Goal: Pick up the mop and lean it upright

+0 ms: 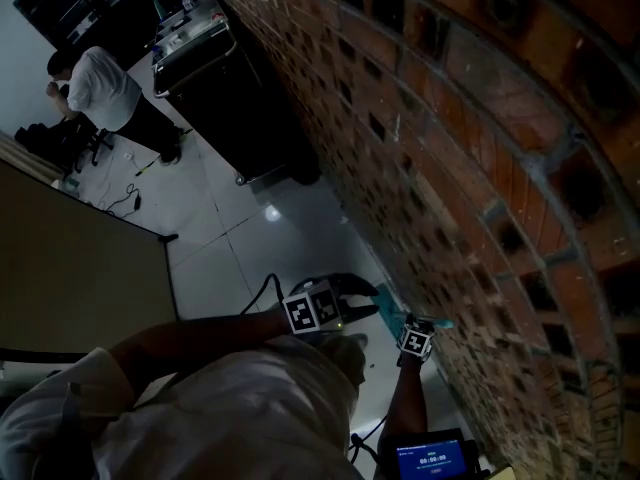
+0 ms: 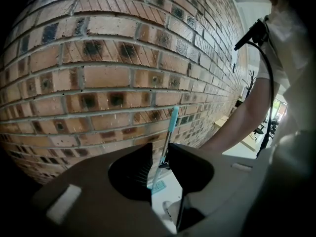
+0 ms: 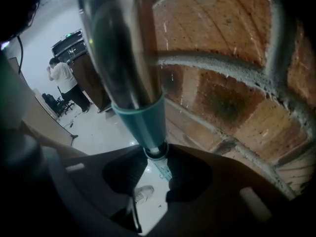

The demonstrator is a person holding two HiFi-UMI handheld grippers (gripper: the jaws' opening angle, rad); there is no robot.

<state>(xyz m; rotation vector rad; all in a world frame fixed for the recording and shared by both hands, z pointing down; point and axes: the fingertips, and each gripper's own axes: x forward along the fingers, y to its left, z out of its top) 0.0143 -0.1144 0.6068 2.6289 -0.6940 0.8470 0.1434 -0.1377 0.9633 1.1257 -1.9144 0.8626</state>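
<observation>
Brick wall (image 1: 480, 168) crowds the mop (image 3: 143, 117) on one side, with open floor (image 1: 230, 228) on the other. The right gripper (image 3: 155, 157) has its jaws clenched on the pole. The left gripper (image 2: 159, 157) has its jaws released, and the pole shows in their gap.

Your bare left arm (image 1: 190, 343) reaches forward across your body, carrying the left gripper (image 2: 160, 154), a dark two-jaw tool topped by a black-and-white marker cube (image 1: 310, 313), with its jaws a narrow way apart and pressing on nothing. Your right forearm (image 1: 405, 408) stretches ahead just beside it, and the right gripper (image 3: 155, 157), a matching dark tool, has its jaws closed on the silver mop pole with a teal collar (image 3: 143, 117). The two grippers sit near each other, the left one slightly ahead of the right.
</observation>
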